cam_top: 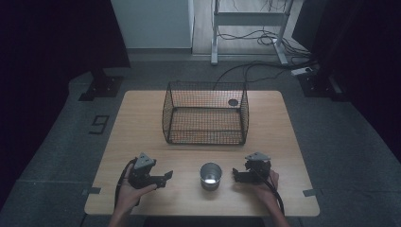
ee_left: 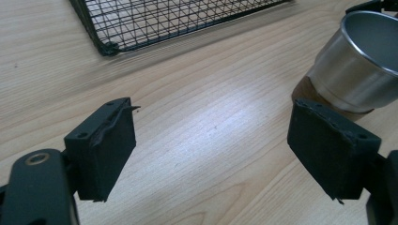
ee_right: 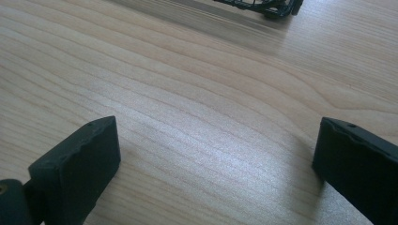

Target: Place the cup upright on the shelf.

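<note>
A light wooden rectangular table (cam_top: 142, 137) is set on a grey speckled floor (cam_top: 340, 142). Black curtains (cam_top: 42, 42) are hung at both sides; a white metal frame (cam_top: 248, 19) and tangled black cables (cam_top: 265, 38) are seen behind.

Both black handheld grippers, left (cam_top: 166, 176) and right (cam_top: 233, 173), carry grey triangular top plates, black trailing cables, blocky black fingers (ee_left: 105, 150) with screw holes.
</note>
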